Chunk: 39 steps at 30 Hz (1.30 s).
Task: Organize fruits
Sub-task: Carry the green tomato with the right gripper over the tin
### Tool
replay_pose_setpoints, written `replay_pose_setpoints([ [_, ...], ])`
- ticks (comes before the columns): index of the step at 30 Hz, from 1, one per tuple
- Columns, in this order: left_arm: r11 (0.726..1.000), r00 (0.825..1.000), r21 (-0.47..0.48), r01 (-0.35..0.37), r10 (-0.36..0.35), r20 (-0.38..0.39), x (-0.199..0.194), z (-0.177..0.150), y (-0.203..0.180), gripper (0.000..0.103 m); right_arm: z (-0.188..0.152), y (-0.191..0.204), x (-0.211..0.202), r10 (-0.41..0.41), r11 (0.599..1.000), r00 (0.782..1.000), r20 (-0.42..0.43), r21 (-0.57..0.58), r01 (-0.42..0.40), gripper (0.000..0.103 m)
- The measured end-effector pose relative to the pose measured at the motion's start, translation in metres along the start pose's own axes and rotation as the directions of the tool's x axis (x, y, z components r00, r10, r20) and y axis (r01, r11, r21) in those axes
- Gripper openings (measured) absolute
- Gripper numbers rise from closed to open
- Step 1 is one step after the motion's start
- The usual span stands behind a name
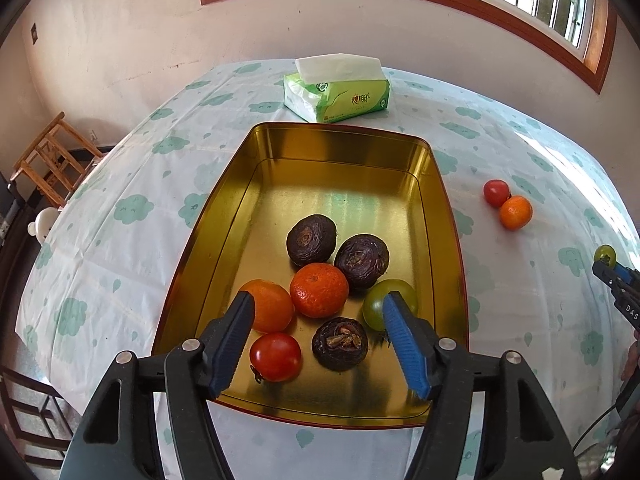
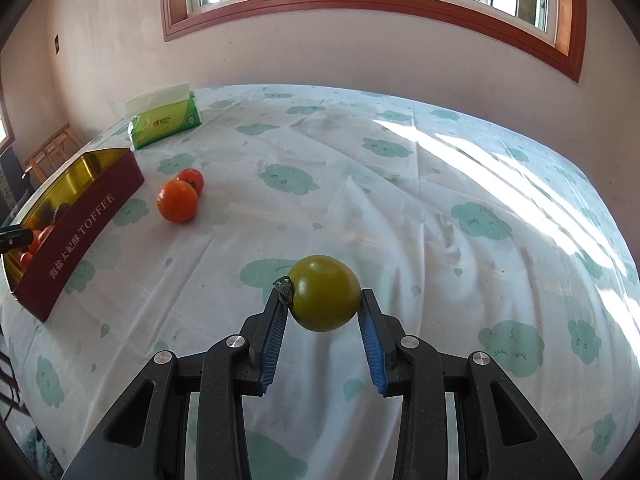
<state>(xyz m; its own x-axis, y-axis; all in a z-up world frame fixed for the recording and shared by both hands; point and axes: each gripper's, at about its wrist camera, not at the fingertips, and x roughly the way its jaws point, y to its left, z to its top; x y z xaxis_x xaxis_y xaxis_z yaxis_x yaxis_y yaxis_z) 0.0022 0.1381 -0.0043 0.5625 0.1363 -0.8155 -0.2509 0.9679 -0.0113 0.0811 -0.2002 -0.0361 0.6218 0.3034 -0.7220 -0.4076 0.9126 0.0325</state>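
Pinched between the blue ribbed pads of the right gripper (image 2: 323, 295): a green tomato (image 2: 324, 293), olive-skinned, smooth and glossy, with a dried dark calyx pressed against the left pad; lifted clear of the tablecloth (image 2: 400, 208), white with pale green cloud faces. Seen from the left wrist as a small green ball at the far right edge, caught in the right gripper's tips (image 1: 604, 258). Left gripper (image 1: 318, 304) spread wide and holding nothing, poised over the near end of the gold-lined tin (image 1: 344, 148). Inside the tin, bunched toward the near end: two mandarins (image 1: 319, 289), deep orange and dimpled, touching each other; three dark brown water chestnuts (image 1: 311, 239), flattish and ringed with rough tops; a second green tomato (image 1: 376, 302) partly behind the right pad; a shiny red tomato (image 1: 275, 356) nearest the front rim. Out on the cloth, to the right of the tin toward the far side of the table: one more mandarin (image 2: 177, 201) touching a small red tomato (image 2: 191, 179). Maroon outer wall of the tin lettered "TOFFEE" after a run of Chinese characters in pale print. Near the far edge of the table, just beyond the tin: a green and white tissue pack (image 1: 336, 88) with white sheets standing out of the top, red Chinese brand lettering too small to read.
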Motion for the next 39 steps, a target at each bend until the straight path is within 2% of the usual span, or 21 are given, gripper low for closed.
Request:
replay_pose_setpoints([
  [11, 0.999, 0.999, -0.051, -0.004, 0.006, 0.043, -0.019, -0.002, 0.018, 0.081, 0.023, 0.075, -0.015, 0.147, 0.983, 0.988, 0.041, -0.119, -0.141, 0.037],
  [19, 0.993, 0.998, -0.106, -0.046, 0.051, 0.040, -0.027, -0.009, 0.042, 0.083, 0.038, 0.137, -0.019, 0.287, 0.940, 0.957, 0.046, -0.202, -0.273, 0.038],
  [25, 0.988, 0.996, -0.130, -0.079, 0.084, 0.036, -0.030, -0.014, 0.054, 0.083, 0.045, 0.183, -0.017, 0.361, 0.899, 0.932, 0.025, -0.277, -0.341, 0.038],
  [32, 0.981, 0.993, -0.164, -0.106, 0.112, 0.026, -0.031, -0.020, 0.073, 0.084, 0.046, 0.220, -0.008, 0.392, 0.867, 0.920, -0.012, -0.328, -0.374, 0.038],
  [39, 0.972, 0.992, -0.200, -0.121, 0.123, 0.000, -0.024, -0.026, 0.091, 0.084, 0.045, 0.241, 0.006, 0.382, 0.859, 0.923, -0.055, -0.348, -0.376, 0.038],
])
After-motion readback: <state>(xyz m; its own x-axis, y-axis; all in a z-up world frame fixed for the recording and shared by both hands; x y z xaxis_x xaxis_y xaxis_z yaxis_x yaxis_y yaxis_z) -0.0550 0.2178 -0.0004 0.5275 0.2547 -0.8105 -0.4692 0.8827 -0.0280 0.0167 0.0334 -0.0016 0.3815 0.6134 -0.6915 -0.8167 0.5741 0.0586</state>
